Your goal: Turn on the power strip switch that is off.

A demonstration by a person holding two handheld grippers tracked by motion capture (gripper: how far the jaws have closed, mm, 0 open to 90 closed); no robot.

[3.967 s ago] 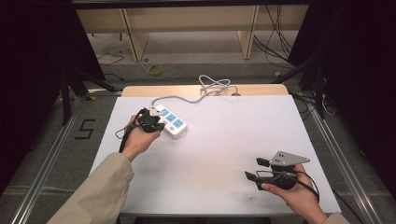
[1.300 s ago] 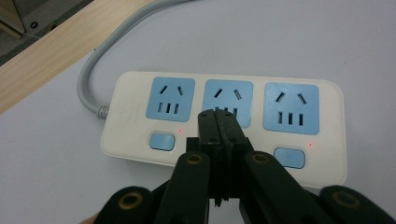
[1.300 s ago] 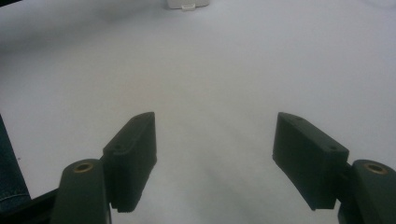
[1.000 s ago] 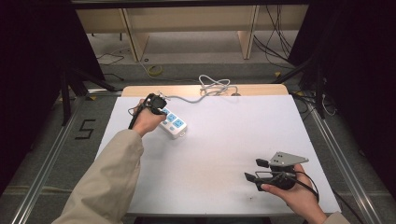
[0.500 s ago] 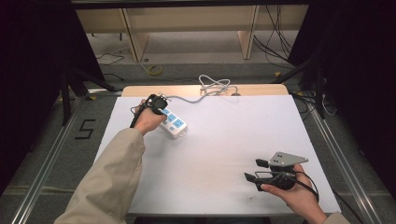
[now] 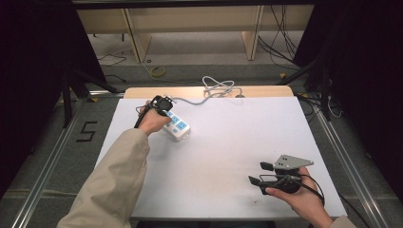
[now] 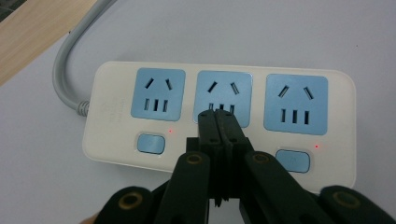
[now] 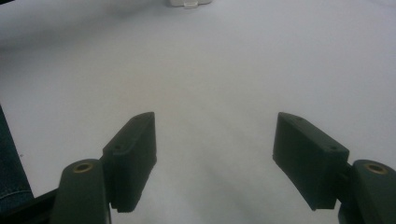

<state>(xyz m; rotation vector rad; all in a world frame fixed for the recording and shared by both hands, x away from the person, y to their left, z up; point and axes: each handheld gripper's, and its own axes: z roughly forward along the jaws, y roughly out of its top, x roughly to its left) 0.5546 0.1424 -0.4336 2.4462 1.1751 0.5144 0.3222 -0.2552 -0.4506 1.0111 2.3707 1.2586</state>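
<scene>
The white power strip (image 6: 177, 126) is lying at the table's (image 6: 228, 156) far left. The left gripper (image 7: 218, 116), jaws clenched together, is hovering over its middle socket (image 7: 223, 95). The right gripper (image 8: 212, 144) is resting released, near right.

Glossy white plastic power strip (image 7: 219, 119) — matt white table (image 6: 237, 142).

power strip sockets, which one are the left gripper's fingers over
The middle socket of the power strip: the shut left gripper overlaps its lower slots; the sockets either side show fully.
</scene>
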